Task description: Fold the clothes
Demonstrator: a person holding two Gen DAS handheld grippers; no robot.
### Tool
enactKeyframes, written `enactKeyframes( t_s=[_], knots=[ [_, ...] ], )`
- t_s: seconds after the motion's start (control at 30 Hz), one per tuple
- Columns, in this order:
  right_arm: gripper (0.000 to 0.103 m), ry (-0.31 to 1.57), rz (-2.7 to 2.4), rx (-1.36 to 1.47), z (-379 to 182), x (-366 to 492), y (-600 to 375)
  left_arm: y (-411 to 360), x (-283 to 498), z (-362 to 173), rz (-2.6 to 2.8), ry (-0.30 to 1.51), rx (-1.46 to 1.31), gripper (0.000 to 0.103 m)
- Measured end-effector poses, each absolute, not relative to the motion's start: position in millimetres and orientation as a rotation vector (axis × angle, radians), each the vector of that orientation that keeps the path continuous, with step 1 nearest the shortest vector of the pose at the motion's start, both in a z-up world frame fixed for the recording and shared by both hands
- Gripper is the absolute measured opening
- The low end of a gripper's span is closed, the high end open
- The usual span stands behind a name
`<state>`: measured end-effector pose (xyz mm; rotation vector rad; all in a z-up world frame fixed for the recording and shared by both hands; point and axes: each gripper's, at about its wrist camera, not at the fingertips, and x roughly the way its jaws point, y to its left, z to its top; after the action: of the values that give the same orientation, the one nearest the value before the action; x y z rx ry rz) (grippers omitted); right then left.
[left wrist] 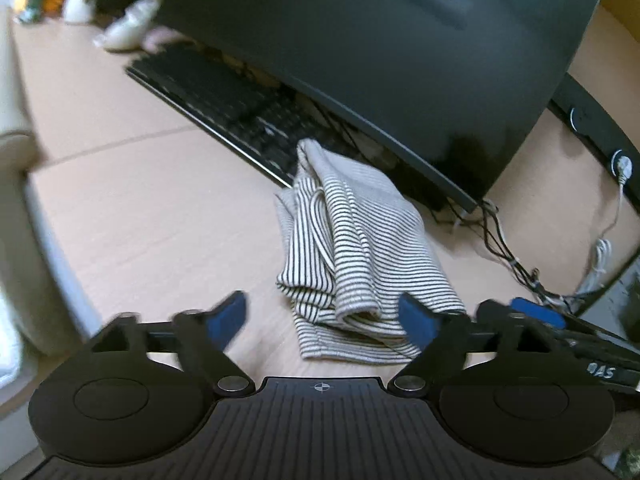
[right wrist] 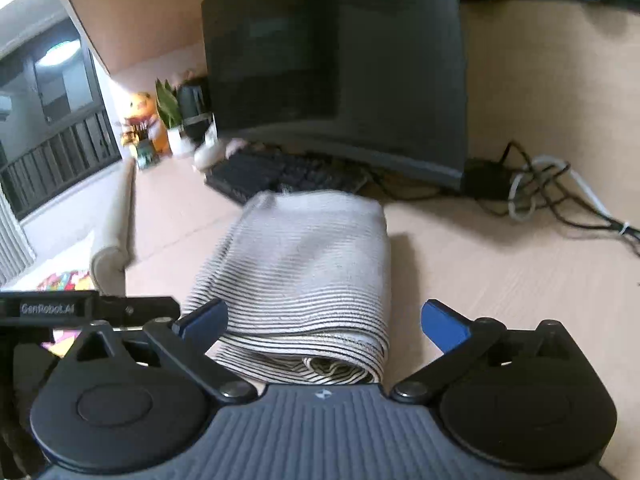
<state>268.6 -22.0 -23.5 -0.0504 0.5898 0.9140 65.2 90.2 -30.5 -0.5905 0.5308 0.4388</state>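
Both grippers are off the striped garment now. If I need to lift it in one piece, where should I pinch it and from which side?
Judging by its pose, pinch the striped garment at the rounded fold on its right side, coming from the bare desk with the open right gripper. All layers meet there; the near end shows loose, separate edges that would likely fall open.

The folded garment (left wrist: 352, 248) lies on the desk (left wrist: 152, 216) before the keyboard (left wrist: 224, 108).

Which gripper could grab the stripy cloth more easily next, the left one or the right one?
Probably the right gripper: the striped cloth lies squarely between its open fingers. The left gripper is open too, but the cloth sits off toward one finger.
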Motion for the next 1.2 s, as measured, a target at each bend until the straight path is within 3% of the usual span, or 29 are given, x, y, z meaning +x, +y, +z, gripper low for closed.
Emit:
enactKeyframes(
  t_s=[0.13, 0.43, 1.2],
  knots=[
    [0.103, 0.465, 0.883, -0.026, -15, 238, -54, 54, 49, -17, 0.547, 0.520, -0.522, 0.103],
    [0.103, 0.371, 0.833, -0.003, -19, 195, -108, -34, 45, -6, 0.763, 0.472, -0.357, 0.103],
    [0.103, 0.394, 0.796, -0.047, -23, 188, -106, -65, 37, 1, 0.748, 0.479, -0.223, 0.103]
  ],
)
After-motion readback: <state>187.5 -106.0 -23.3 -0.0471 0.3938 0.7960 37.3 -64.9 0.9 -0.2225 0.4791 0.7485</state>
